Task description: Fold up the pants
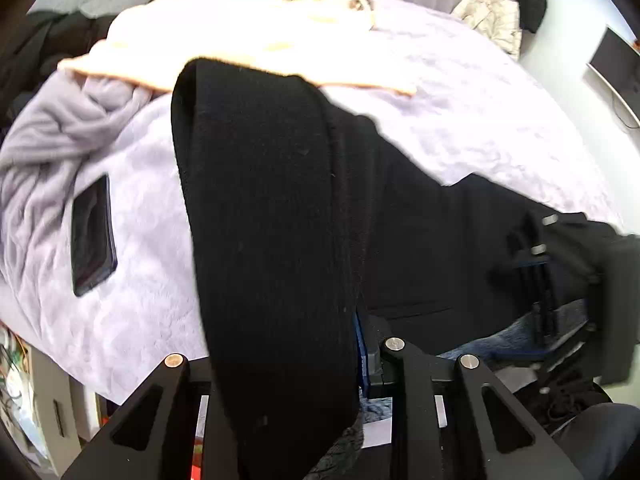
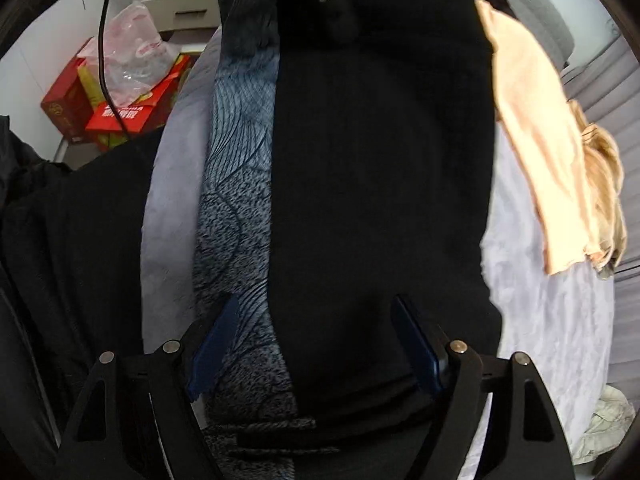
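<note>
Right now the black pants [image 1: 272, 220] hang over the left gripper [image 1: 288, 376], running long and straight away from it across the purple bed [image 1: 460, 120]. I cannot tell if its fingers pinch the cloth. The right gripper [image 2: 316, 344] has its fingers [image 2: 416, 344] spread wide, with the pants lying between them. A phone [image 1: 93, 236] lies on the bed.

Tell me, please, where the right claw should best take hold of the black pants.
Grip the black knit pants at the near edge, coming straight forward. The right claw is open with the flat cloth already lying between its blue pads, on the lilac fleece blanket.
</note>
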### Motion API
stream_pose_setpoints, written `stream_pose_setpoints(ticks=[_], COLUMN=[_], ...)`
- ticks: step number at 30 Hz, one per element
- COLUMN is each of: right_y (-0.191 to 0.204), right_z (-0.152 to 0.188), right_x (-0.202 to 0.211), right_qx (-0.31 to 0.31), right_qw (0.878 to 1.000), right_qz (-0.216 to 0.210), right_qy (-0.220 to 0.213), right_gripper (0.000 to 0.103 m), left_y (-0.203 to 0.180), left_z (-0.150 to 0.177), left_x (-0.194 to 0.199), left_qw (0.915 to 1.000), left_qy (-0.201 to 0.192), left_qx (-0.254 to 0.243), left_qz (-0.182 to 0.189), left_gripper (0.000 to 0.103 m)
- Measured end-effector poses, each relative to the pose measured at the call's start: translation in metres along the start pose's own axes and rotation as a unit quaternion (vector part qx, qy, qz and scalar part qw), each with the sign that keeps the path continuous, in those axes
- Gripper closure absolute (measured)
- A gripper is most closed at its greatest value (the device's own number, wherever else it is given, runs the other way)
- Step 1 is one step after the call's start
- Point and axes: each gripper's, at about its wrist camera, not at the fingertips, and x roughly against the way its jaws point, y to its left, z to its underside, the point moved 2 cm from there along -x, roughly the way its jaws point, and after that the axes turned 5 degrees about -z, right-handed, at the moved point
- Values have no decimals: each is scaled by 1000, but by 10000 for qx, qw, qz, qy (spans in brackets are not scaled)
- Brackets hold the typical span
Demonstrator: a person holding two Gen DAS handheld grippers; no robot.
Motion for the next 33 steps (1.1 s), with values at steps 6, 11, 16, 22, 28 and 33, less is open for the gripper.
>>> stream_pose_setpoints(ticks=[6,11,16,22,28,33], right_y=[-58,-63,-82,-84,-53,-33], right_z=[14,13,55,140,205,245], right_x=[-30,-11,57,97,104,118], right_qx=[-920,-979,-1409,-2353,-3223,-3686], right_qw=[9895,9899,9836,9652,9371,9156], right_qz=[-1106,-1003,-605,-32,314,315], right_qy=[-127,-202,-954,-1141,-1302,-1575], right_gripper=[0,0,0,0,0,0], left_y=[-37,-52,-84,-157,-241,-326], left_z=[-3,-15,-18,-28,-37,-34], left_x=[23,36,55,67,60,80], left_qw=[9989,9982,9961,9870,9728,9500], left_qy=[-163,-162,-280,-492,-377,-586], left_qx=[-386,-458,-751,-1529,-2260,-2942], left_qz=[-198,-364,-362,-30,352,865], left_gripper=[77,77,77,79,80,80])
